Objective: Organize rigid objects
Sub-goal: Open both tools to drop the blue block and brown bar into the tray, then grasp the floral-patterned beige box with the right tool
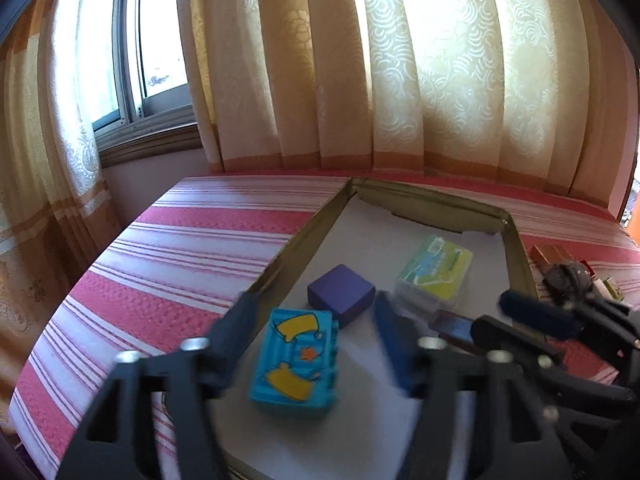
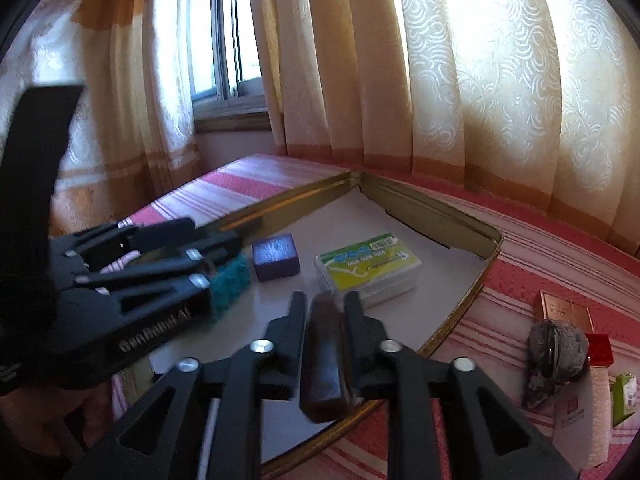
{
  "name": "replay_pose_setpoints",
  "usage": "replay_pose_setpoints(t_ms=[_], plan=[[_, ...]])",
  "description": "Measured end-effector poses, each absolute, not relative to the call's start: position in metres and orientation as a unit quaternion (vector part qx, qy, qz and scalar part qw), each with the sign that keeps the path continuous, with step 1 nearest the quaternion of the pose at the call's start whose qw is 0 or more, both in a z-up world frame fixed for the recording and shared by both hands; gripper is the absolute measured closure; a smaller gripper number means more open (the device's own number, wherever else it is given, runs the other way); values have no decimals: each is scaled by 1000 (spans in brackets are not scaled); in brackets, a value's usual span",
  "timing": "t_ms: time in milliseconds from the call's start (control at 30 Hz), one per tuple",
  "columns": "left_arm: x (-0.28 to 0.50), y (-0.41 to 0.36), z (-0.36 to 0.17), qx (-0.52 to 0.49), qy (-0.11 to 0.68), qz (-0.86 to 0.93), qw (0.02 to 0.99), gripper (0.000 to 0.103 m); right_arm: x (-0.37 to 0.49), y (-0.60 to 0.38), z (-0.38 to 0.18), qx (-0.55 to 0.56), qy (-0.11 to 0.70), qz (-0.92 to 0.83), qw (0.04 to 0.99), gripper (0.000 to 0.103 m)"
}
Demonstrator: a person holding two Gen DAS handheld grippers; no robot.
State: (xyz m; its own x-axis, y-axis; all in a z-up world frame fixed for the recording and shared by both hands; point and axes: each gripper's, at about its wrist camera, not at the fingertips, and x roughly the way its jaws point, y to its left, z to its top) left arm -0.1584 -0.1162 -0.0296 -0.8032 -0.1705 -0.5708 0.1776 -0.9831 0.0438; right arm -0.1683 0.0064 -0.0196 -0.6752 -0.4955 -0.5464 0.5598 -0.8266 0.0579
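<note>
A gold-rimmed tray (image 1: 312, 236) with a white floor lies on the striped cloth. In it are a blue box with yellow shapes (image 1: 296, 360), a purple cube (image 1: 341, 294) and a clear case with a green-yellow card (image 1: 436, 270). My left gripper (image 1: 316, 320) is open, its fingers either side of the blue box, not touching it. My right gripper (image 2: 325, 304) is shut on a dark brown bar (image 2: 325, 360) and holds it over the tray's near right part (image 2: 452, 320). The cube (image 2: 276, 257) and case (image 2: 368, 268) lie beyond it.
Right of the tray on the cloth lie a copper-coloured box (image 2: 564, 308), a dark grey shell-like object (image 2: 554, 356), a red box (image 2: 600, 348), a white box (image 2: 580, 412) and a green one (image 2: 624, 396). Curtains and a window stand behind.
</note>
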Motion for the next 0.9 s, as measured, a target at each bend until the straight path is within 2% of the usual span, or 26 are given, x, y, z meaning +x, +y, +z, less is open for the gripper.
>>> replay_pose_setpoints(t_ms=[33, 67, 100, 133, 233, 433, 700, 900], plan=[[-155, -116, -29, 295, 5, -951, 97, 19, -167, 8, -19, 277, 53, -914, 291, 56], [-152, -116, -28, 289, 5, -952, 101, 17, -164, 11, -18, 272, 49, -916, 290, 45], [-149, -116, -27, 287, 8, -953, 100, 14, -162, 15, -16, 266, 46, -920, 286, 38], [-146, -117, -26, 284, 13, -954, 98, 12, -160, 20, -14, 257, 39, -923, 282, 36], [-139, -114, -23, 276, 22, -956, 99, 6, -153, 40, -6, 246, 14, -929, 276, 35], [-130, -83, -14, 260, 26, -963, 71, 1, -141, 87, 1, 231, 3, -945, 231, 32], [-129, -12, -17, 264, 0, -964, 9, 1, -136, 168, -11, 255, -11, -958, 132, 32], [-132, 20, -21, 270, -29, -962, -5, 1, -142, 188, -14, 282, -20, -952, 121, 34]])
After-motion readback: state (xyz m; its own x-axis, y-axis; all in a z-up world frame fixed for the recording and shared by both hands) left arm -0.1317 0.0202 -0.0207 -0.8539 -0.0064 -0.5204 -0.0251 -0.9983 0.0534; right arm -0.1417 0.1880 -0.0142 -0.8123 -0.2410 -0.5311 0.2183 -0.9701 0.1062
